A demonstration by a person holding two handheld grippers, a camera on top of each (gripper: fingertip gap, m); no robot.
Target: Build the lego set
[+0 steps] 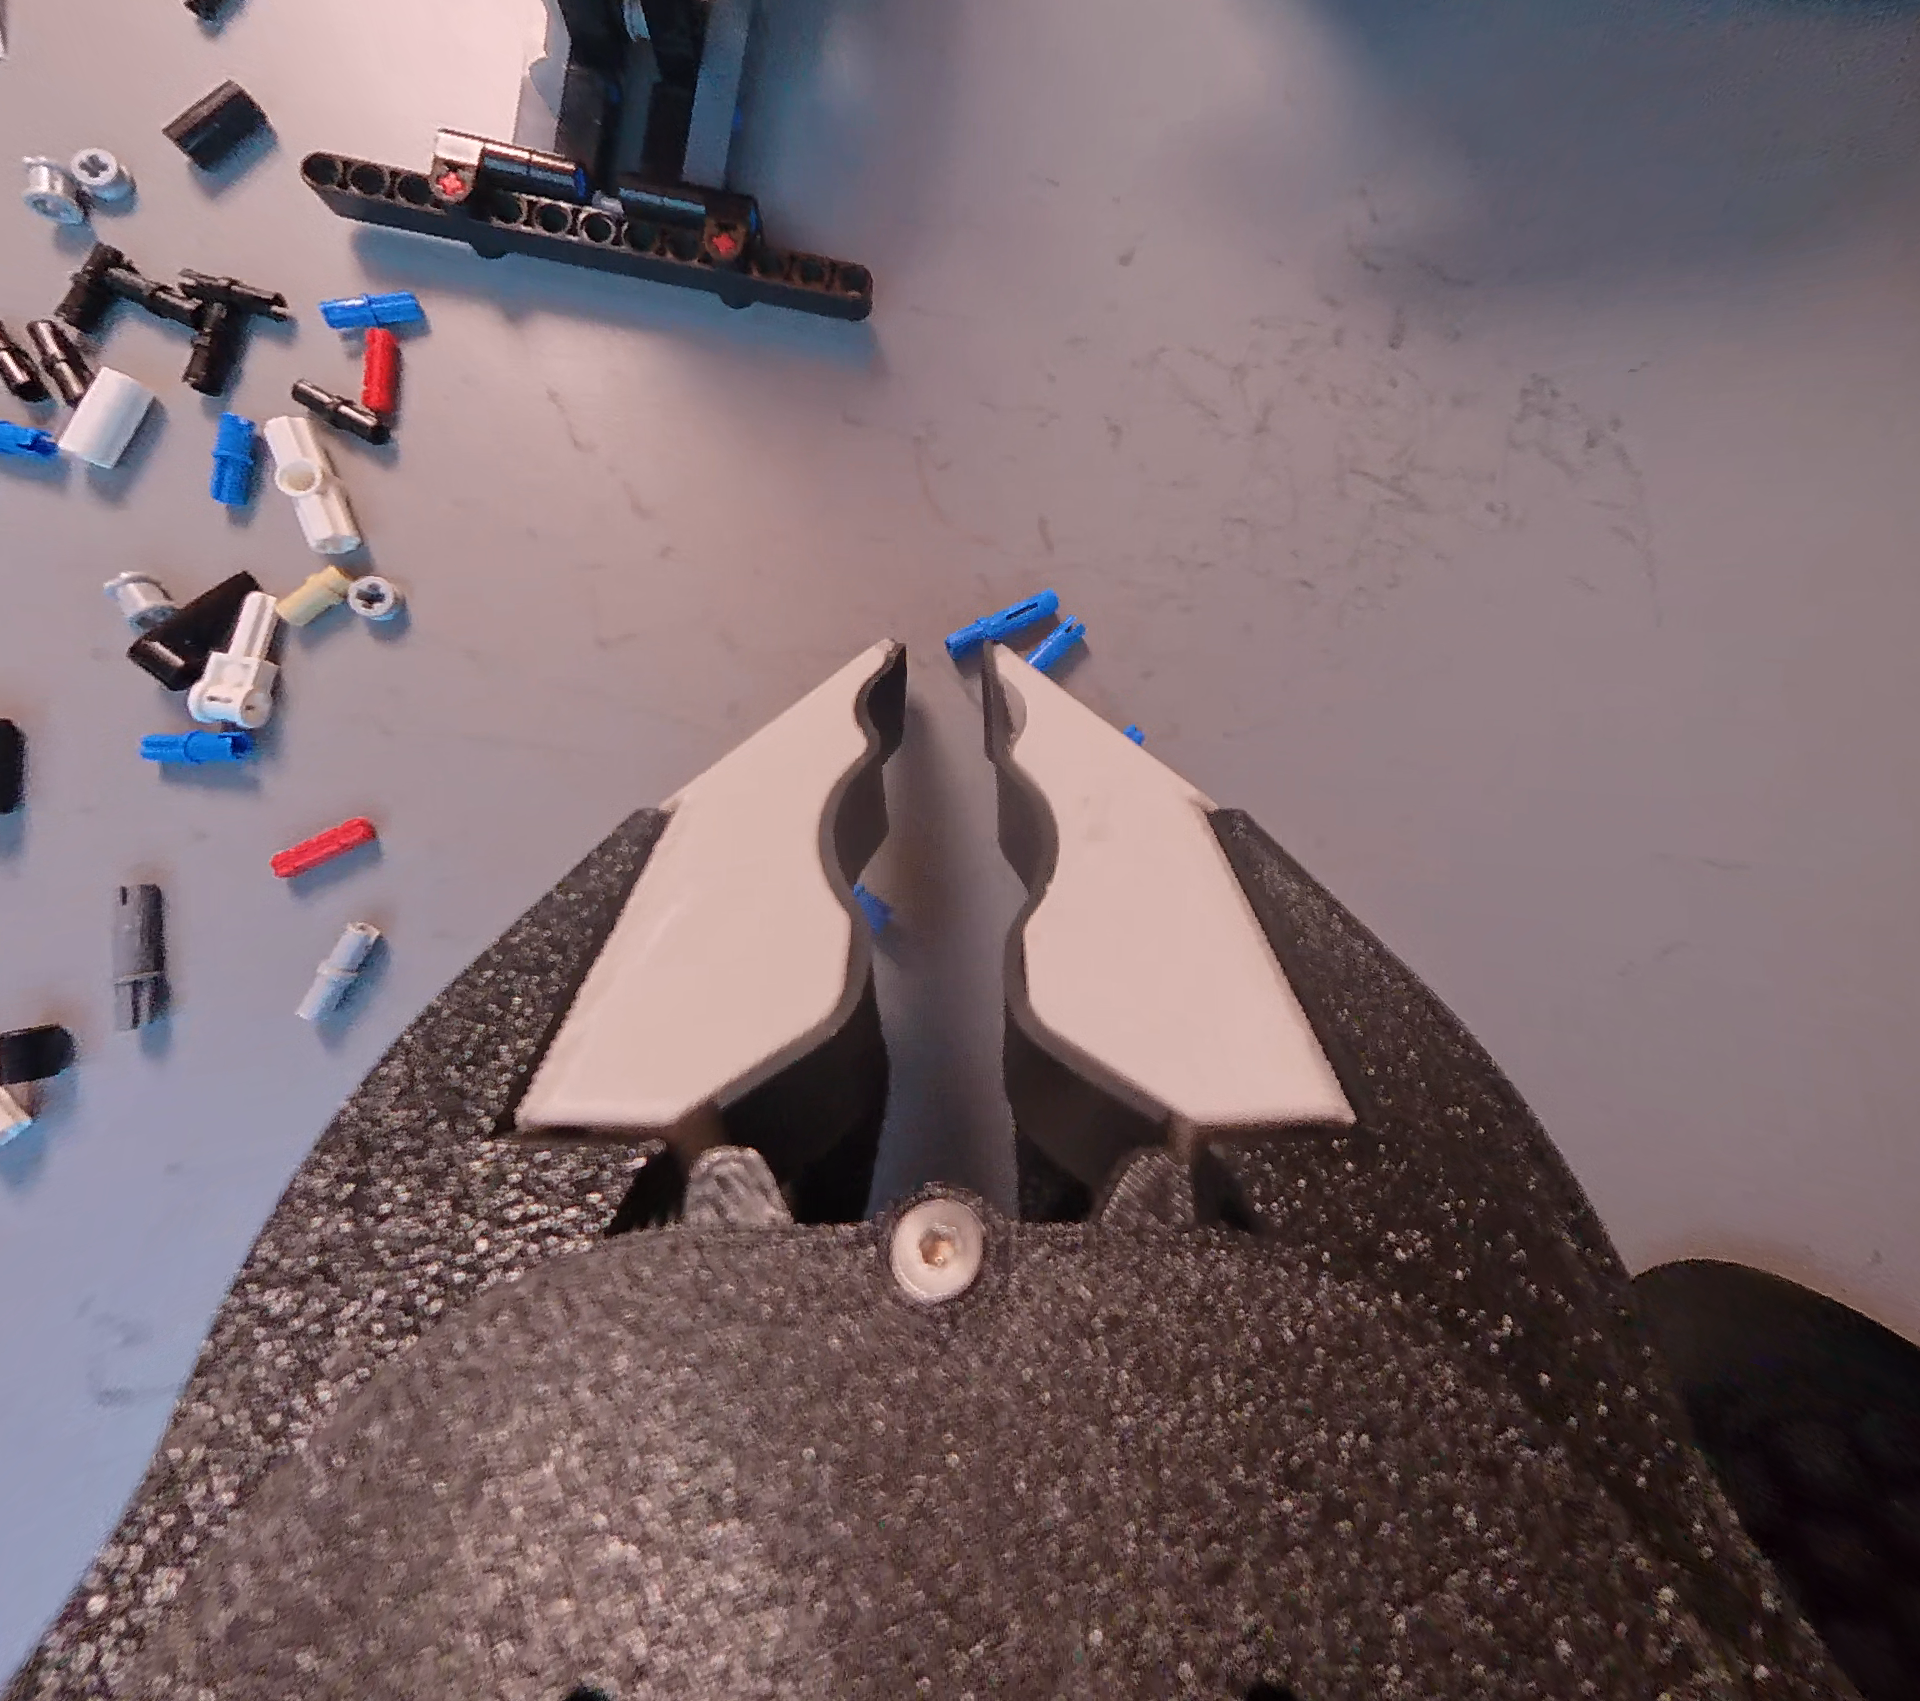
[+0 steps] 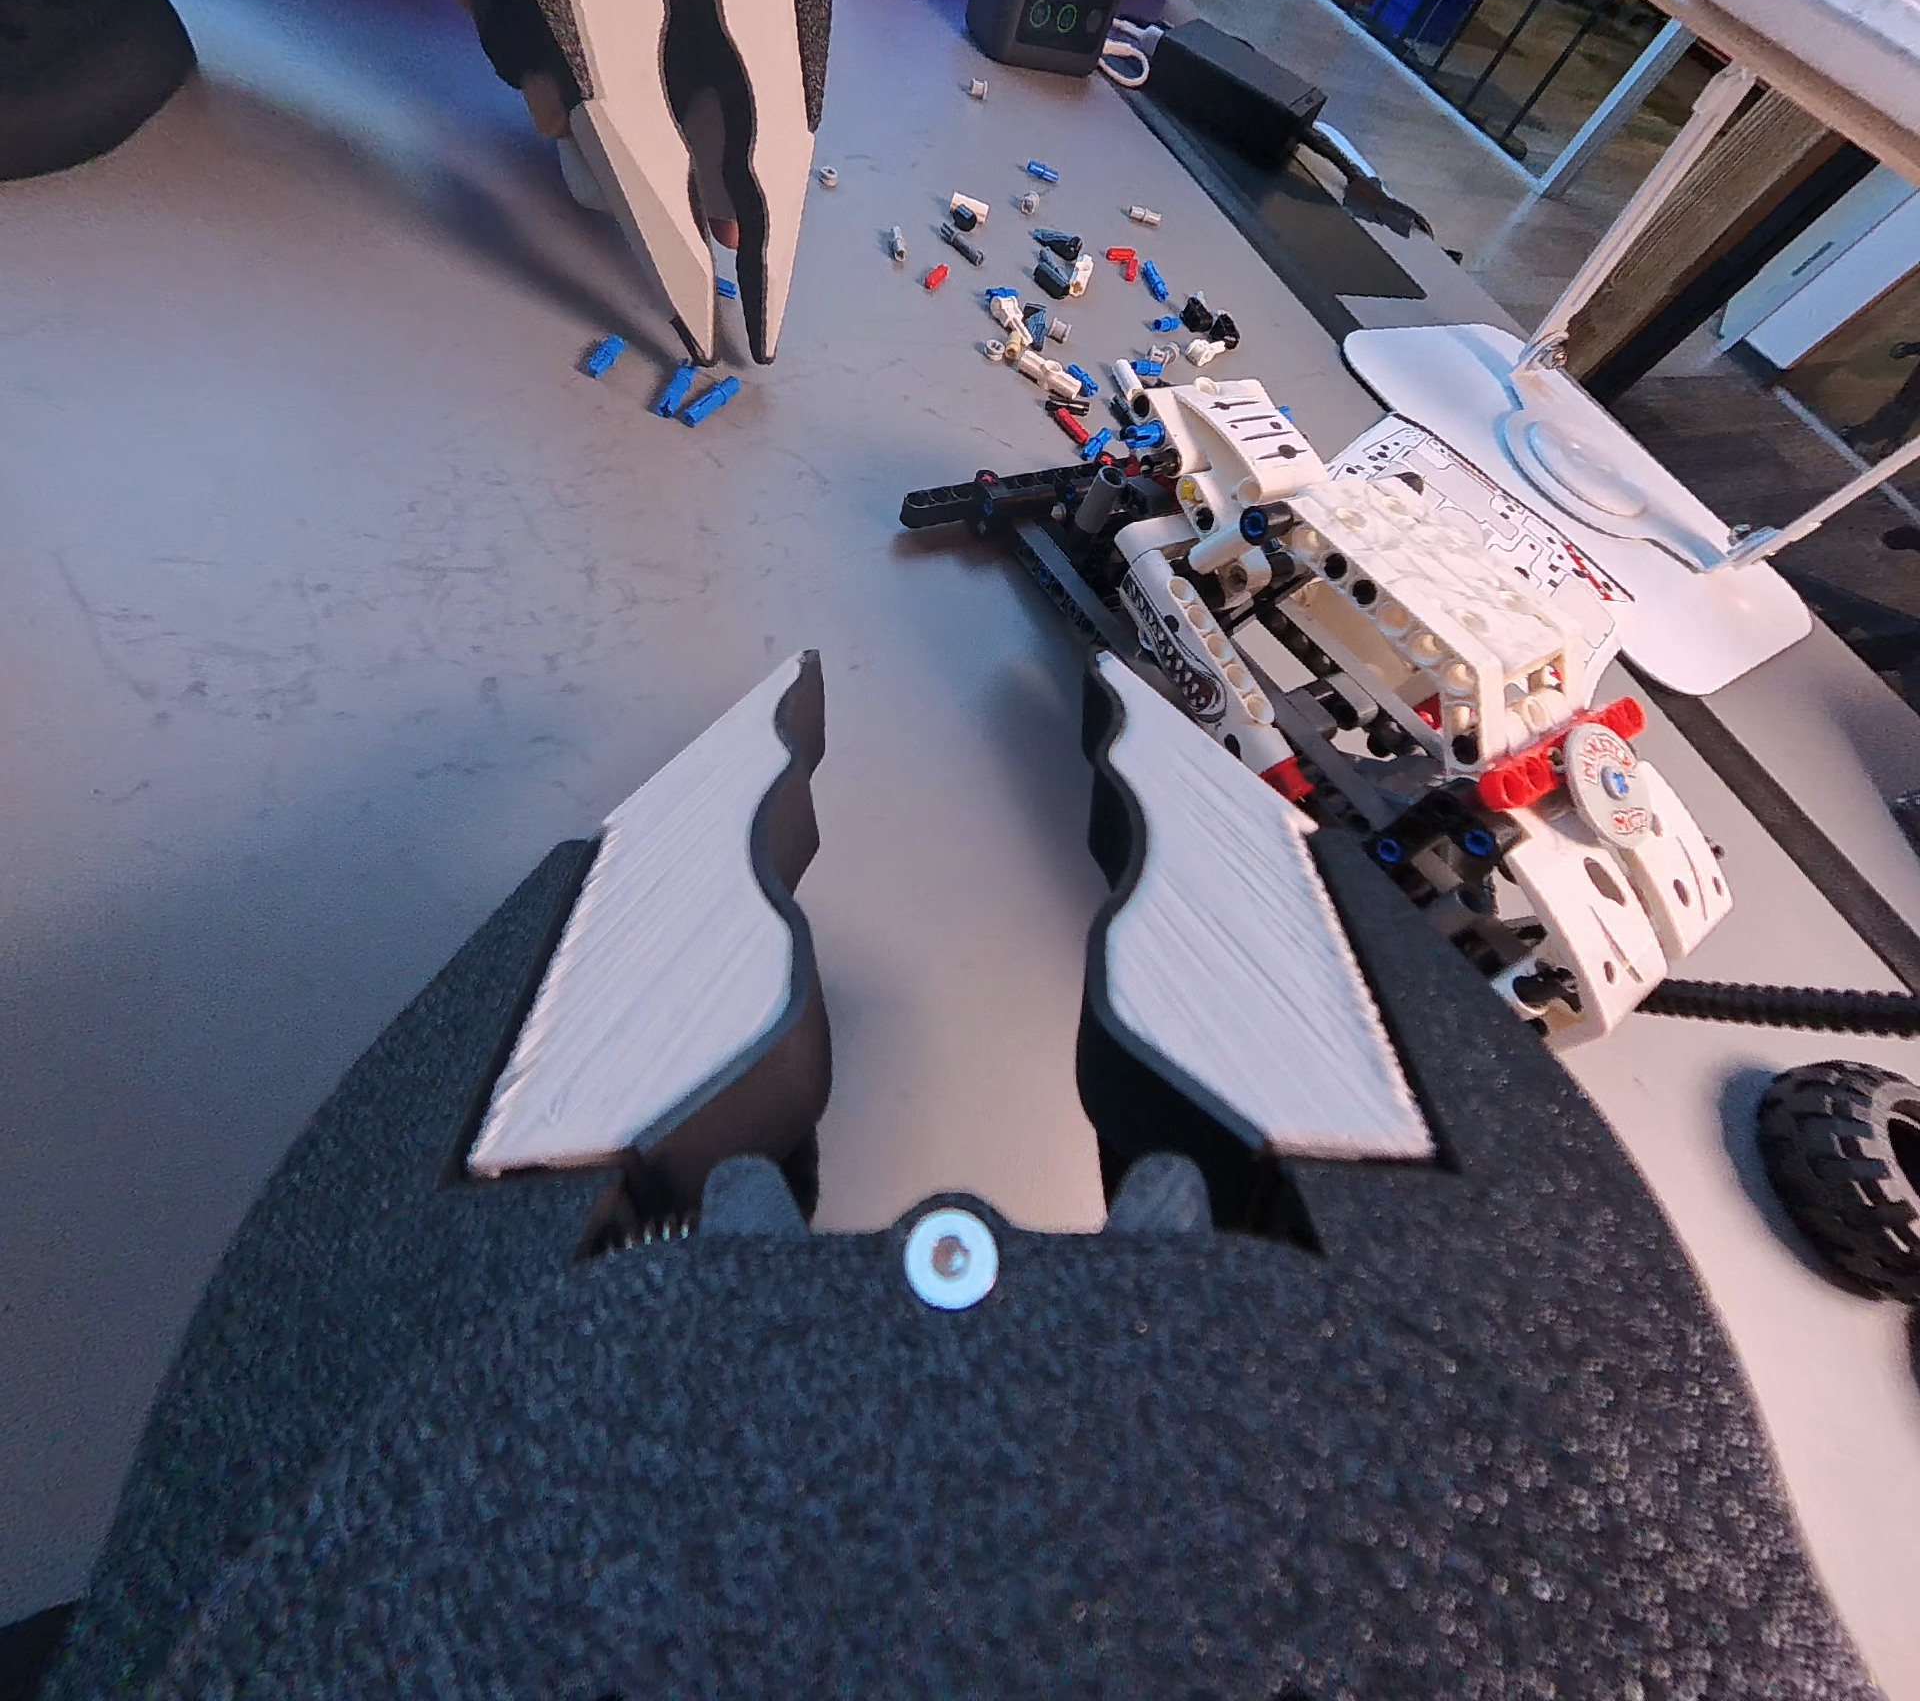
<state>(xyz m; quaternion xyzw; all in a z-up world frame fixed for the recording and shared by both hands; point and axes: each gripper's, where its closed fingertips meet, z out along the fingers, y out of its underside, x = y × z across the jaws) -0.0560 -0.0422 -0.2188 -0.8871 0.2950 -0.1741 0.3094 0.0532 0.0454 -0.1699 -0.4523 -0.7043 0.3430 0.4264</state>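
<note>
Lego vehicle (image 2: 1382,664), white with red and black parts, partly built, lies on the grey table (image 2: 364,612) right of my right gripper (image 2: 951,695), whose fingers stand wide apart and empty. My left gripper (image 1: 943,652), fingers narrowed to a slim gap with nothing between them, points down with its tips beside two blue pins (image 1: 1003,618). Loose small parts (image 1: 229,456) lie scattered to its left, near a black beam (image 1: 582,228).
</note>
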